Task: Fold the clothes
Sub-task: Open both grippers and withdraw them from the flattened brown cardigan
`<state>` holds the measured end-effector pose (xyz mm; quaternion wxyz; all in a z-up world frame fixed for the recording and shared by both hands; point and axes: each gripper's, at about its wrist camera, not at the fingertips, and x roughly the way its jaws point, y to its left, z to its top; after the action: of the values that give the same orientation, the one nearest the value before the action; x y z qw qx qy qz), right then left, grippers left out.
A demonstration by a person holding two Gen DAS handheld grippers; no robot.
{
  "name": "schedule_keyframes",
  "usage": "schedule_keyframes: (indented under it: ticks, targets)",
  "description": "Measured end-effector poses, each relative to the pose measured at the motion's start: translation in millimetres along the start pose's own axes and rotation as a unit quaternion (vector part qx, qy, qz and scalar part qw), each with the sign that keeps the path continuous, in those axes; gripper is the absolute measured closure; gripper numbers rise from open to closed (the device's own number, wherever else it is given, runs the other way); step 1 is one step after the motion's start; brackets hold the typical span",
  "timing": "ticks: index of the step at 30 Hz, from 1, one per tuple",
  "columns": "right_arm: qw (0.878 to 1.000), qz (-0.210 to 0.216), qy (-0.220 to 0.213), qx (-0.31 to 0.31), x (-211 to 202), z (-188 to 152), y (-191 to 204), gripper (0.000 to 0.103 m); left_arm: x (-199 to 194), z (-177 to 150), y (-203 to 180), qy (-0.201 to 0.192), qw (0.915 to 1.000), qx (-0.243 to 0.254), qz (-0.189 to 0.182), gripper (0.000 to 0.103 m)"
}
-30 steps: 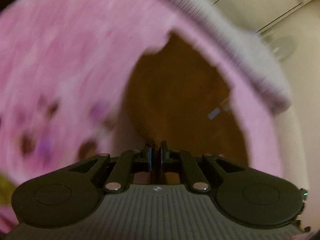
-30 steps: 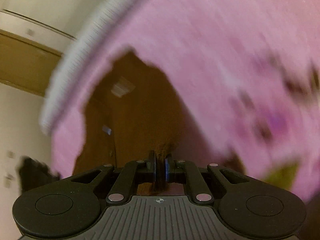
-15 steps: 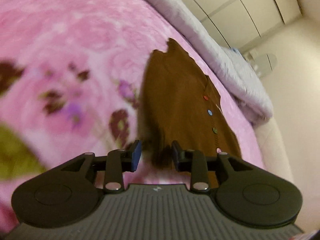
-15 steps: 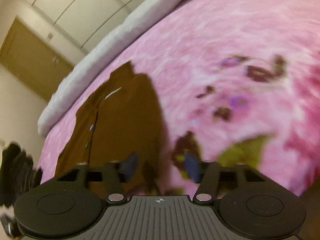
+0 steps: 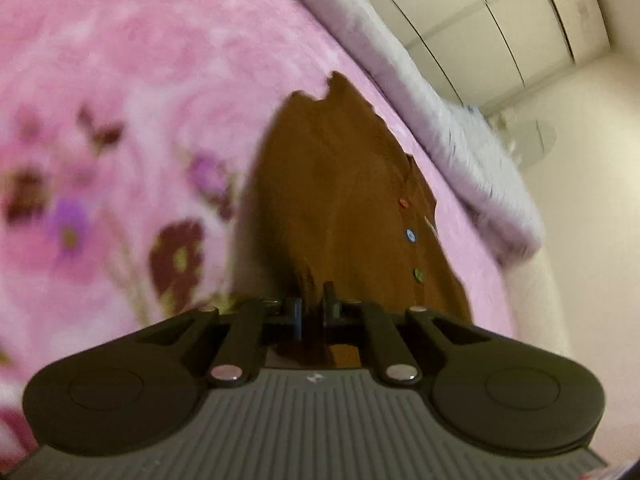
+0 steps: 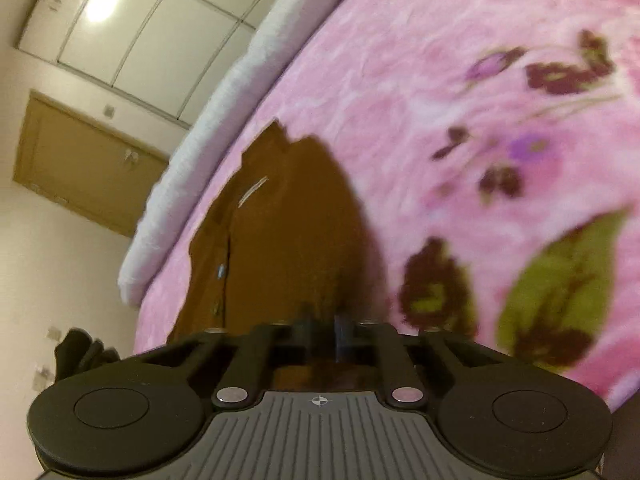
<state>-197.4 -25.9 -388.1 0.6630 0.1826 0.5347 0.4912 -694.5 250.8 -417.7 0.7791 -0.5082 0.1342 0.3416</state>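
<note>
A brown button-front garment lies spread flat on a pink floral blanket, narrowing toward its far end. Differently coloured buttons run down its placket. Its near hem is bunched and puckered at the bottom of both views.

Garment flat on bed blanket, rolled bedding along blanket's far edge, wardrobe doors behind, both tongs at garment's near end.
</note>
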Motion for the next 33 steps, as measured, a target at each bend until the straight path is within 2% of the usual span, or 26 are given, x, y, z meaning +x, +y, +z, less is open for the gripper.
schedule_keyframes:
  ticks: [2, 5, 8, 10, 12, 14, 16, 19, 23, 24, 26, 28, 30, 32, 33]
  targets:
    - [1.000, -0.003, 0.005, -0.013, -13, 7, 9, 0.093, -20, 9, -14, -0.017, 0.9991, 0.039, -0.003, 0.098]
    - [0.999, -0.007, 0.012, -0.033, -32, 16, 22, 0.094, -49, 14, -17, -0.024, 0.9986, 0.047, -0.007, 0.098]
    - [0.997, -0.061, 0.027, -0.049, -41, 13, 20, 0.093, -42, -1, -10, 0.020, 0.9966, 0.072, 0.034, 0.096]
    - [0.990, -0.116, 0.061, -0.050, -31, 2, 8, 0.093, -27, -16, 0, 0.058, 0.9926, 0.056, 0.090, 0.092]
    - [0.985, -0.146, 0.064, -0.066, -33, -12, 5, 0.093, -36, -17, 1, 0.040, 0.9921, 0.059, 0.104, 0.089]
    - [0.987, -0.123, 0.046, -0.092, -39, -18, 17, 0.093, -46, -15, -5, 0.014, 0.9891, 0.072, 0.128, 0.089]
    - [0.985, -0.104, 0.025, -0.136, -38, -21, 37, 0.093, -53, -11, -25, -0.020, 0.9817, 0.119, 0.147, 0.089]
    - [0.970, -0.104, 0.004, -0.221, -19, -23, 71, 0.093, -39, -15, -56, -0.027, 0.9754, 0.169, 0.138, 0.088]
    - [0.940, -0.121, 0.018, -0.317, 26, -35, 98, 0.093, 5, -29, -86, -0.009, 0.9730, 0.205, 0.107, 0.087]
    - [0.932, -0.124, 0.023, -0.340, 38, -38, 103, 0.093, 17, -33, -88, -0.009, 0.9713, 0.209, 0.113, 0.087]
    - [0.921, -0.140, 0.044, -0.362, 57, -46, 97, 0.093, 41, -42, -88, 0.009, 0.9664, 0.214, 0.143, 0.087]
    - [0.900, -0.176, 0.069, -0.392, 66, -57, 81, 0.093, 51, -53, -87, 0.036, 0.9688, 0.204, 0.136, 0.087]
    - [0.896, -0.182, 0.077, -0.398, 54, -60, 75, 0.094, 51, -67, -91, 0.046, 0.9703, 0.207, 0.115, 0.085]
    - [0.902, -0.192, 0.088, -0.377, 46, -57, 73, 0.093, 49, -78, -98, 0.044, 0.9629, 0.234, 0.127, 0.084]
    - [0.905, -0.197, 0.093, -0.366, 42, -56, 72, 0.093, 47, -80, -101, 0.047, 0.9619, 0.234, 0.133, 0.084]
